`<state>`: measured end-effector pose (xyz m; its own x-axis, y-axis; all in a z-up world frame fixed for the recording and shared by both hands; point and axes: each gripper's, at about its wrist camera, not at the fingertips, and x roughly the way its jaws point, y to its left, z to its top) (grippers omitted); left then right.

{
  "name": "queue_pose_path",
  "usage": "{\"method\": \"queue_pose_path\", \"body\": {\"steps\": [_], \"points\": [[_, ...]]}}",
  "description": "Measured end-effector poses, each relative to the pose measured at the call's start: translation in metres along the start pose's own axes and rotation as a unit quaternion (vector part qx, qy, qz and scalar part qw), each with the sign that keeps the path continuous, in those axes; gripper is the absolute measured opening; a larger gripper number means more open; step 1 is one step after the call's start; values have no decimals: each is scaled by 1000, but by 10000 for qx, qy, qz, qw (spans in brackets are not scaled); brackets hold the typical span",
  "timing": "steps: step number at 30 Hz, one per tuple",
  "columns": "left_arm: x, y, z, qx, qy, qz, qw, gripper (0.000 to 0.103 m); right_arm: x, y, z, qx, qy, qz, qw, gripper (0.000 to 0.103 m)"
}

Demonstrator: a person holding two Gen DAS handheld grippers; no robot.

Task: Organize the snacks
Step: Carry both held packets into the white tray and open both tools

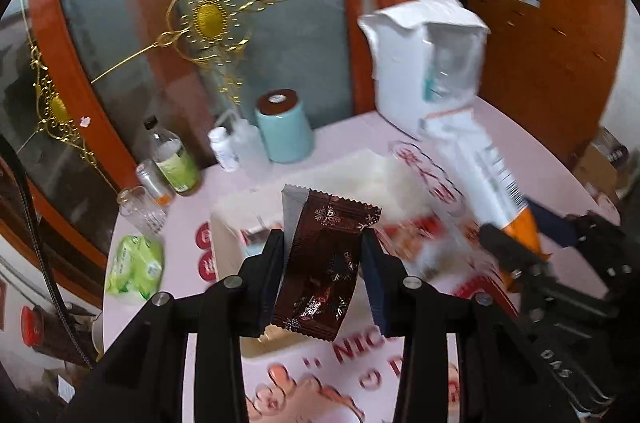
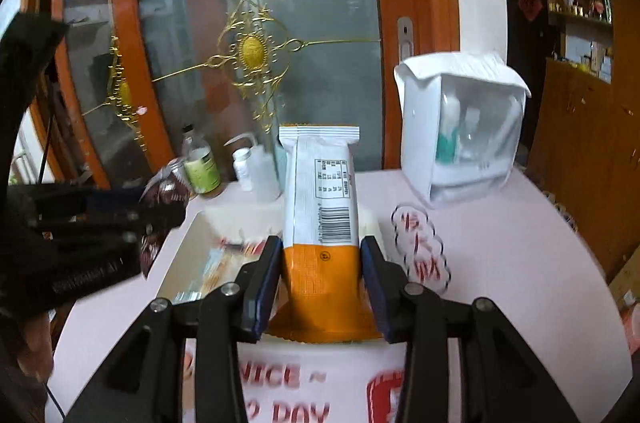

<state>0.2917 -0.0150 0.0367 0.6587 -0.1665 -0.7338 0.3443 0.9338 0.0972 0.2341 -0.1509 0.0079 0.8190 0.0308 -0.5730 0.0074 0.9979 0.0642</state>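
My left gripper (image 1: 324, 255) is shut on a dark brown snack packet with snowflakes (image 1: 320, 271), held upright above a white storage box (image 1: 376, 175). My right gripper (image 2: 322, 265) is shut on a white and orange snack packet (image 2: 320, 223), held upright over the same box (image 2: 188, 263). In the left wrist view the right gripper (image 1: 528, 243) and its white and orange packet (image 1: 476, 167) are to the right. In the right wrist view the left gripper (image 2: 160, 219) with the brown packet (image 2: 164, 191) is at the left.
A pink printed table (image 2: 500, 263) holds a white bag with a clear window (image 2: 460, 135), a teal canister (image 1: 284, 131), bottles (image 1: 176, 159), a glass (image 1: 140, 211) and a green tissue pack (image 1: 136, 267). A glass door stands behind.
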Motion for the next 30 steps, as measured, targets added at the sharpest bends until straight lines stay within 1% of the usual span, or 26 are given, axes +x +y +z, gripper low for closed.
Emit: {"method": "queue_pose_path", "body": {"steps": [2, 4, 5, 6, 7, 8, 9, 10, 11, 12, 14, 18, 21, 24, 30], "points": [[21, 13, 13, -181, 88, 101, 9997, 37, 20, 3, 11, 1, 80, -41, 10000, 42], [46, 27, 20, -440, 235, 184, 9986, 37, 43, 7, 13, -63, 222, -65, 9997, 43], [57, 33, 21, -558, 300, 184, 9978, 38, 55, 9, 12, -112, 330, -94, 9993, 47], [69, 38, 21, -677, 373, 164, 9969, 38, 68, 10, 9, -165, 460, -124, 9987, 55], [78, 42, 18, -758, 435, 120, 9961, 45, 80, 11, 4, -212, 599, -142, 9979, 58], [91, 45, 15, -815, 573, 47, 9950, 68, 86, 12, 1, -235, 673, -161, 9973, 62], [98, 46, 11, -853, 659, 87, 9941, 77, 92, 12, -5, -273, 751, -173, 9967, 68], [103, 47, 8, -872, 685, 204, 9936, 83, 94, 12, -8, -299, 775, -150, 9964, 72], [109, 48, 4, -878, 725, 214, 9933, 85, 95, 13, -13, -336, 793, -126, 9962, 78], [112, 49, 1, -888, 782, 156, 9929, 86, 94, 13, -18, -351, 789, -128, 9962, 81], [117, 50, -5, -924, 870, 91, 9919, 86, 92, 13, -24, -315, 793, -88, 9963, 81], [115, 50, -15, -981, 926, 125, 9908, 86, 82, 10, -31, -200, 823, -39, 9964, 82], [104, 46, -21, -990, 933, 185, 9905, 86, 69, 10, -31, -151, 750, 37, 9971, 82], [91, 42, -24, -996, 941, 221, 9903, 86, 54, 11, -29, -150, 608, 25, 9980, 82], [63, 33, -33, -1053, 917, 153, 9901, 86, 20, 8, -25, -78, 407, 108, 9991, 82]]}}
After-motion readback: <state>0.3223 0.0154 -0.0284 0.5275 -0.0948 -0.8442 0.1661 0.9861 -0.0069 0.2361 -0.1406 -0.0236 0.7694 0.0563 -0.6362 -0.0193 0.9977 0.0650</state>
